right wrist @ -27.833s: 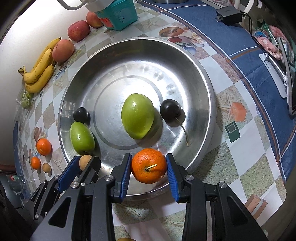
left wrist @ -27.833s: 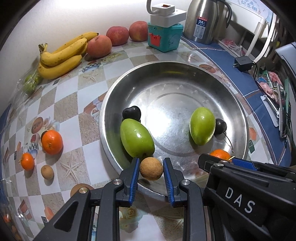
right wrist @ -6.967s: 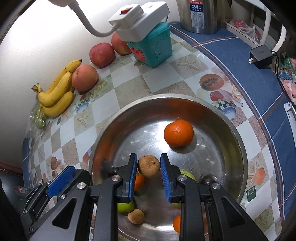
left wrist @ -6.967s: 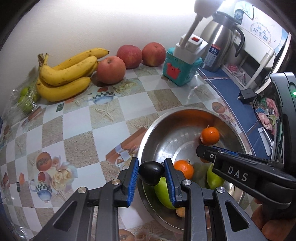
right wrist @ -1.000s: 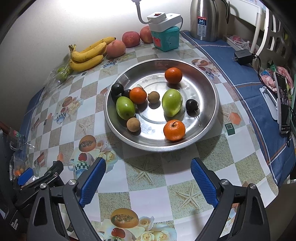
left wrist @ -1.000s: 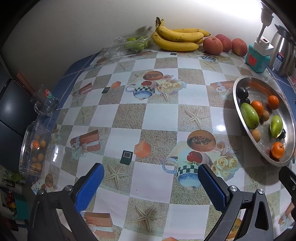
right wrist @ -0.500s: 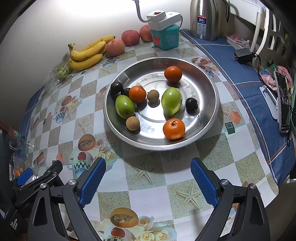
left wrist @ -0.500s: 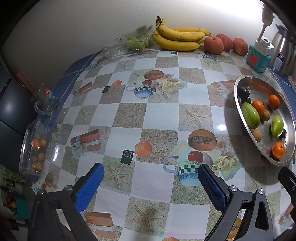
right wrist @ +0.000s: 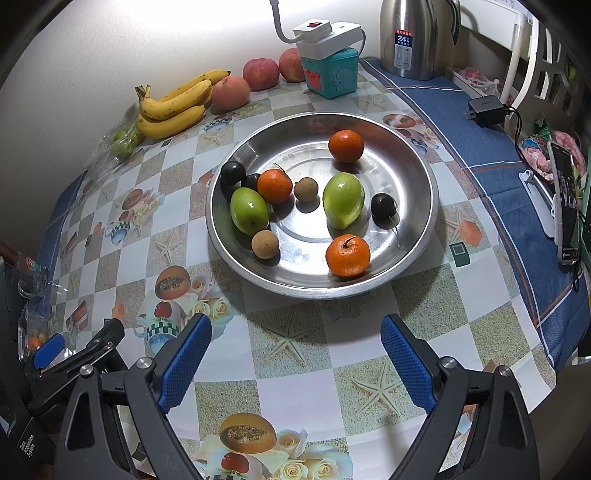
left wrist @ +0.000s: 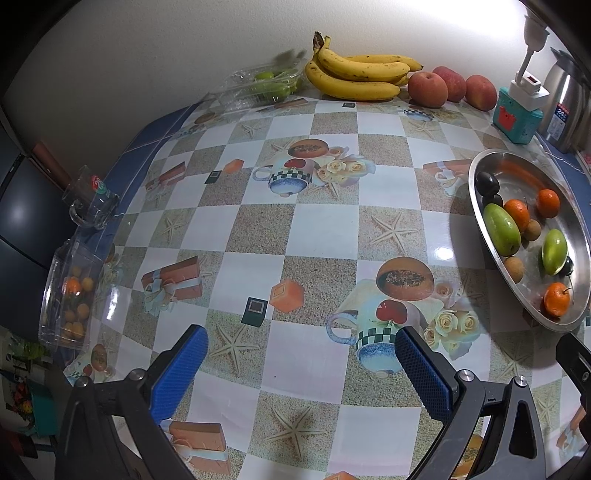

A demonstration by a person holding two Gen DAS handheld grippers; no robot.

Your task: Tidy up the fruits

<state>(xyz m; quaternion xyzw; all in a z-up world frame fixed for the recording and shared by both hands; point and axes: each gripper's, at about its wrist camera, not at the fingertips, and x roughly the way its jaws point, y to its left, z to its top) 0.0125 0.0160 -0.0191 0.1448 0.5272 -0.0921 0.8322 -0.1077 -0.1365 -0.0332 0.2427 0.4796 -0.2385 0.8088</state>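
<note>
Both the left gripper (left wrist: 301, 363) and the right gripper (right wrist: 295, 356) have matte black angular arms with silver round screws, and textured blue pads (right wrist: 404, 363) line their fingers.

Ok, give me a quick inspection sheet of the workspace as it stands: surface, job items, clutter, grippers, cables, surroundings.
Surface: table under a checked printed cloth, blue cloth on the right side.
Job's things: steel bowl holds three oranges, two green mangoes, two longans and three dark plums.
Clutter: bananas, apples, clear box of green fruit, teal box, steel kettle, glass mug, clear box of small oranges.
Grippers: left gripper and right gripper both open, holding nothing, short of the bowl.
Cables: black charger with lead; white power strip on the teal box.
Surroundings: white wall behind, white chair at right.
</note>
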